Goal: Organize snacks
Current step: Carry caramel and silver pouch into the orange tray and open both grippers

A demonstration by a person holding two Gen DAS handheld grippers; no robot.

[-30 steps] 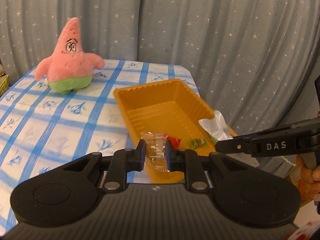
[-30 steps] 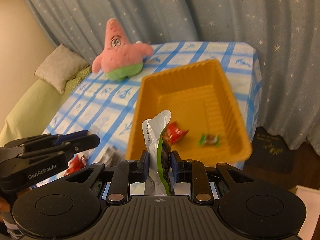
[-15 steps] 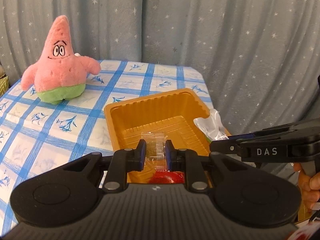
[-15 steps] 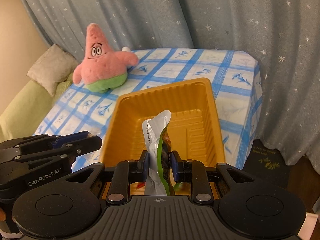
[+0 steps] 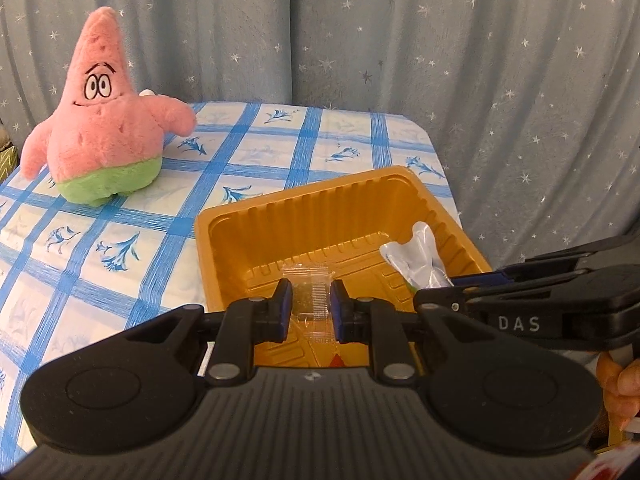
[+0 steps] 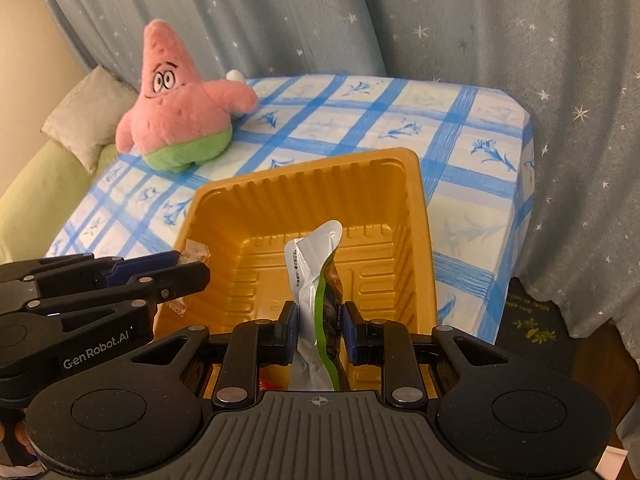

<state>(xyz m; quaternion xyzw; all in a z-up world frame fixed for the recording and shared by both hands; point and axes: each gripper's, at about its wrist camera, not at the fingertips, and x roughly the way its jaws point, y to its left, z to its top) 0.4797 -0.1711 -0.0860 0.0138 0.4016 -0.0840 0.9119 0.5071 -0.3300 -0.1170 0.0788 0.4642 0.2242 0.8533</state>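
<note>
An orange plastic tray (image 5: 320, 204) (image 6: 416, 208) sits at the near right part of a blue-checked table. My left gripper (image 5: 311, 306) is shut on a clear candy wrapper (image 5: 308, 280) and hangs over the tray's near left part. In the right wrist view my right gripper (image 6: 319, 318) is shut on a silver and green snack packet (image 6: 310, 264), over the tray's near middle. That packet (image 5: 420, 258) and the right gripper (image 5: 436, 292) show at the right of the left wrist view. A red candy (image 5: 337, 360) peeks out on the tray floor below my left fingers.
A pink star plush toy (image 5: 100, 128) (image 6: 178, 108) stands at the table's far left. A starry grey curtain (image 5: 440, 60) hangs behind and to the right. A cushion (image 6: 88, 112) lies on a green seat left of the table. A hand (image 5: 618, 384) shows at the right edge.
Both grippers have moved forward and lower over the tray, each still holding its snack. The tray and plush toy look closer, and the candies on the tray floor have slipped under the grippers.
</note>
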